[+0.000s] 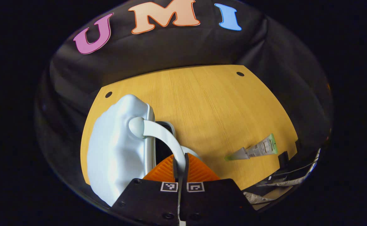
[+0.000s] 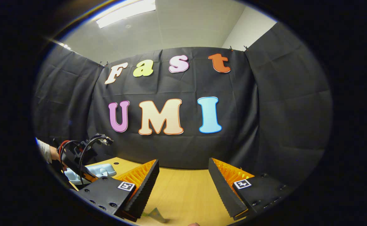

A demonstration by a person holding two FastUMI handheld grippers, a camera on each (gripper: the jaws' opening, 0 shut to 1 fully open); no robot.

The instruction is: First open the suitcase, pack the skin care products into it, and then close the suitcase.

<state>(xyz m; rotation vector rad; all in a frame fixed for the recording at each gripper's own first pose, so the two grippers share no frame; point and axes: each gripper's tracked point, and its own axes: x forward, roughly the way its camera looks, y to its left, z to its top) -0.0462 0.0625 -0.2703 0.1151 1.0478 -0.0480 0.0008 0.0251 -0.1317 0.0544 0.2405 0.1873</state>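
The left gripper had its fingers pressed together on the curved handle of the pale blue suitcase, which lay at the left of the wooden table. A green-capped skin care tube lay well apart to the right, and the right gripper hovered above the table with its fingers wide apart, the tube's crimped end just below them

wooden table, two dark holes near far edge; ceiling light overhead.
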